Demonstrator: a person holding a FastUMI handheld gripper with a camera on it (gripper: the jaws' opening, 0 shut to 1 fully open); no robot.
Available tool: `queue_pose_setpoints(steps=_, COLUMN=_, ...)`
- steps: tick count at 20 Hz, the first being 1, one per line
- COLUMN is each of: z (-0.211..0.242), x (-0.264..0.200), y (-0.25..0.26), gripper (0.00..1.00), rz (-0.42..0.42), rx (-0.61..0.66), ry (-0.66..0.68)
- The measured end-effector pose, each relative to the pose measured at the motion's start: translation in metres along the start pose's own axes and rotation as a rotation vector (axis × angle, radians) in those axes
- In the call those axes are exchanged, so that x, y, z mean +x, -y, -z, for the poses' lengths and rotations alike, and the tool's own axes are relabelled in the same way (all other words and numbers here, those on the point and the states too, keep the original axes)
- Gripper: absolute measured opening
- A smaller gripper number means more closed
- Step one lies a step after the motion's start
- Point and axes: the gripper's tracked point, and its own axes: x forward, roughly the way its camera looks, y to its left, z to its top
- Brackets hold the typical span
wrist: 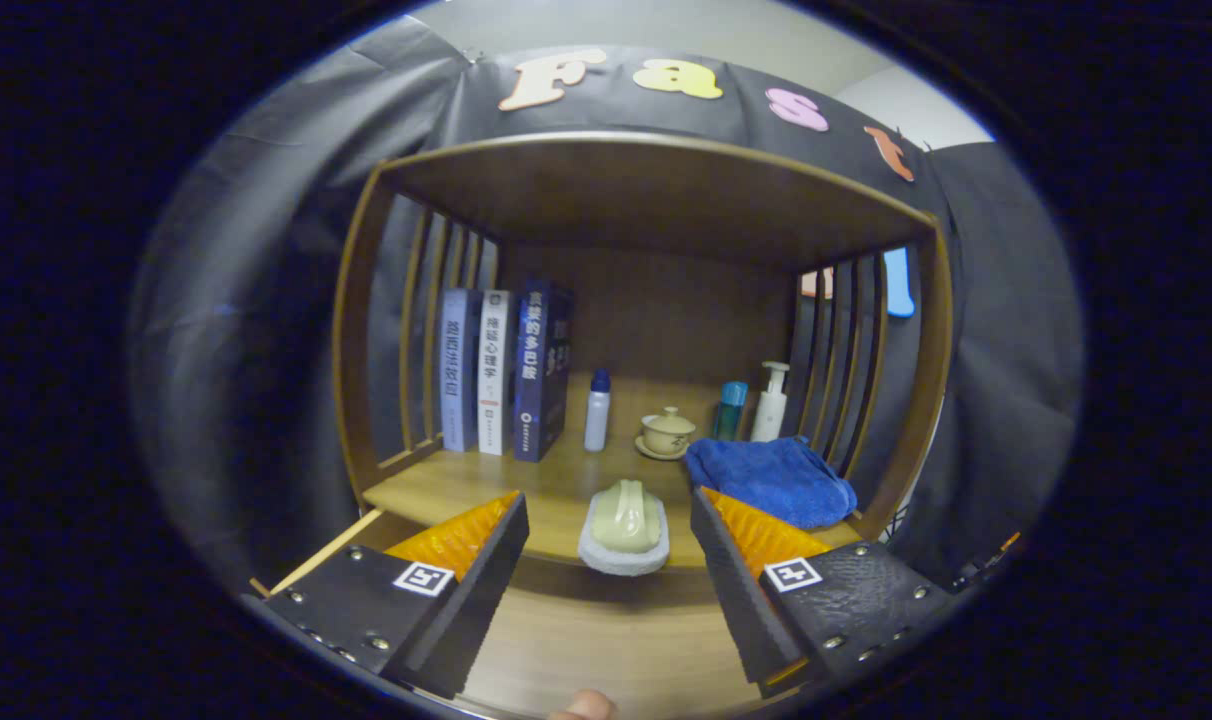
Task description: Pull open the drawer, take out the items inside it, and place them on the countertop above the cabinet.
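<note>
- A fingertip of the person holding the tool peeks up at the very bottom, below the open drawer.
- The gripper is held level and pointed straight into the cabinet. Its two fingers stand wide apart and hold nothing.
- Each finger is a blocky wedge with a ribbed inner face and a small square marker on top.
- Beneath the fingers lies the pulled-out drawer, its pale wood-grain floor smooth; a light side rail shows under the left finger.
- Just ahead, between the fingertips, a soap dish sits at the front edge of the countertop. It is a white oval tray holding a rounded, pale green piece.
- The countertop is light wood, closed in by a darker wooden frame with a flat top and vertical slats on both sides.
- A blue towel lies bunched and soft near the right front corner, just beyond the right fingertip.
- Farther back, near the middle, a small beige lidded teacup rests on a saucer.
- Left of it stands a slim white bottle with a blue cap.
- Three books stand upright along the left slats, spines facing out.
- Toward the right back corner stand a teal bottle and a white pump bottle, close together.
- Dark cloth drapes around the cabinet as the booth wall, with pale wall above.
</note>
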Motion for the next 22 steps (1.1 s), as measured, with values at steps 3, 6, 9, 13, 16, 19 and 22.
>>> queue_pose_setpoints(steps=3, z=0.003, x=-0.037, y=-0.001, gripper=0.97, rz=-0.003, rx=0.02, ry=0.045)
queue_pose_setpoints(steps=6, z=0.021, x=-0.07, y=0.003, gripper=0.97, rz=0.012, rx=0.041, ry=0.051)
queue_pose_setpoints(steps=9, z=0.045, x=-0.096, y=0.006, gripper=0.97, rz=0.014, rx=0.052, ry=0.045)
queue_pose_setpoints(steps=13, z=0.08, x=-0.122, y=0.011, gripper=0.97, rz=0.027, rx=0.065, ry=-0.014)
queue_pose_setpoints(steps=16, z=0.105, x=-0.13, y=0.013, gripper=0.97, rz=0.04, rx=0.069, ry=-0.072)
queue_pose_setpoints(steps=19, z=0.128, x=-0.134, y=0.013, gripper=0.97, rz=0.047, rx=0.085, ry=-0.128)
queue_pose_setpoints(steps=22, z=0.142, x=-0.132, y=0.012, gripper=0.97, rz=0.041, rx=0.103, ry=-0.154)
